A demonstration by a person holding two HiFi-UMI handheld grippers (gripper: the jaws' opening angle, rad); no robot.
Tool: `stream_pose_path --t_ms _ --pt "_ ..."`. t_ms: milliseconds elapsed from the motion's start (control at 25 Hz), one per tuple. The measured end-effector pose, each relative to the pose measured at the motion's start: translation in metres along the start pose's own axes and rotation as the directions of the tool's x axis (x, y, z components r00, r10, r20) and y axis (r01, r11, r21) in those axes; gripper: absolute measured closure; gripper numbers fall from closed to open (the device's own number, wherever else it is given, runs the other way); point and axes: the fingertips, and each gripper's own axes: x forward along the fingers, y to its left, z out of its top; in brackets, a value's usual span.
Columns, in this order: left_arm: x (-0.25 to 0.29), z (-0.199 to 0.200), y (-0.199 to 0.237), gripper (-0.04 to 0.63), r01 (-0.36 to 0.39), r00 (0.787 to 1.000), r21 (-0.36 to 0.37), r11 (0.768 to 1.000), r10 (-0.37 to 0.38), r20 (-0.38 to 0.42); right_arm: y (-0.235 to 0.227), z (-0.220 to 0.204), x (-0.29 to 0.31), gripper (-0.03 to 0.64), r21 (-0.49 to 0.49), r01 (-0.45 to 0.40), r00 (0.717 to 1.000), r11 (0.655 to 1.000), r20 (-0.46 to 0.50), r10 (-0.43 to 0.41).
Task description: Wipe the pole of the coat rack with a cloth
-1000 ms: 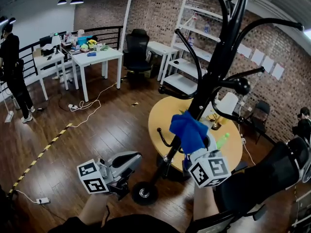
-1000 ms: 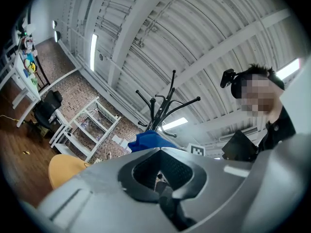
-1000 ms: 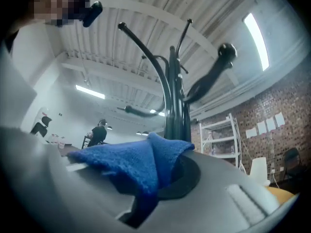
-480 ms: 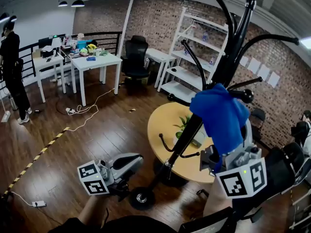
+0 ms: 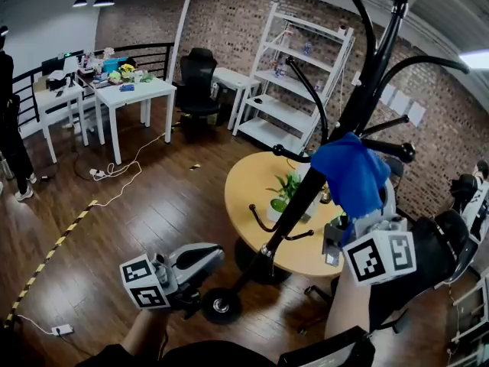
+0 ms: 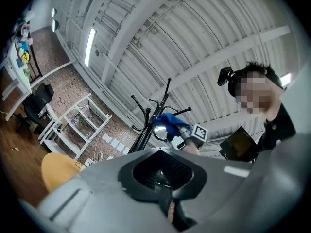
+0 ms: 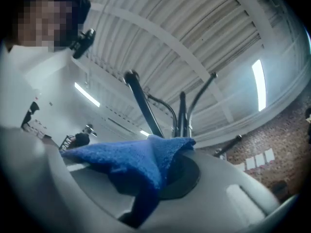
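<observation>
The black coat rack pole (image 5: 299, 200) slants from its round base (image 5: 221, 306) up to the curved hooks at the top right. My right gripper (image 5: 357, 214) is shut on a blue cloth (image 5: 348, 171), which is draped against the pole about halfway up. In the right gripper view the cloth (image 7: 138, 159) spills over my right gripper (image 7: 163, 178), with the pole (image 7: 144, 109) just beyond. My left gripper (image 5: 205, 255) hangs low beside the base, apart from the pole. In the left gripper view, my left gripper (image 6: 167, 200) has its jaws together with nothing between them.
A round yellow table (image 5: 248, 205) with a potted plant (image 5: 286, 190) stands behind the rack. White shelves (image 5: 299, 79), white desks (image 5: 131, 92) and a black office chair (image 5: 195, 82) line the back. Cables and striped tape (image 5: 55, 249) lie on the wood floor. A person (image 5: 9, 128) stands far left.
My right gripper has carried the blue cloth up the pole, from near the lower part to about halfway. The left gripper has stayed low beside the base.
</observation>
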Motion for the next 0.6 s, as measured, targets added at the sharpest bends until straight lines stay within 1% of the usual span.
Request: stream_pose_path --t_ms 80,120,160,240,360,440,480,560,600 --pt "-0.006 -0.004 0.002 0.592 0.003 1.000 -0.024 1.000 -0.003 -0.005 -0.020 -0.038 0.004 0.594 -0.031 0.083 0.991 0.996 -0.102 -0.086" --pt "-0.009 -0.006 0.004 0.593 0.001 1.000 -0.040 0.999 -0.002 -0.007 -0.025 -0.055 0.001 0.594 -0.044 0.107 0.983 0.993 -0.146 -0.113" --pt "-0.012 -0.008 0.007 0.593 -0.003 1.000 -0.054 0.999 0.002 -0.009 -0.026 -0.070 -0.003 0.594 -0.044 0.120 0.975 0.992 -0.184 -0.126" --pt "-0.015 -0.008 0.016 0.594 -0.014 1.000 -0.070 0.997 0.013 -0.011 -0.022 -0.101 -0.017 0.594 -0.015 0.125 0.961 0.992 -0.248 -0.125" --pt "-0.009 -0.007 0.035 0.594 -0.033 0.999 -0.078 0.996 0.031 -0.025 -0.010 -0.156 -0.042 0.594 0.052 0.111 0.935 0.992 -0.344 -0.086" --pt "0.001 -0.010 0.048 0.593 -0.037 0.998 -0.081 0.996 0.033 -0.051 -0.001 -0.200 -0.063 0.594 0.140 0.109 0.913 0.984 -0.406 -0.043" --pt "0.007 -0.013 0.054 0.594 -0.034 0.997 -0.082 0.996 0.028 -0.070 0.004 -0.224 -0.073 0.594 0.194 0.110 0.901 0.975 -0.434 -0.016" --pt "0.020 -0.019 0.063 0.594 -0.025 0.994 -0.076 0.997 0.016 -0.110 0.015 -0.266 -0.094 0.594 0.290 0.115 0.866 0.950 -0.497 0.047" --pt "0.025 -0.021 0.068 0.594 -0.023 0.992 -0.074 0.997 0.014 -0.123 0.023 -0.285 -0.104 0.594 0.322 0.116 0.840 0.940 -0.537 0.080"
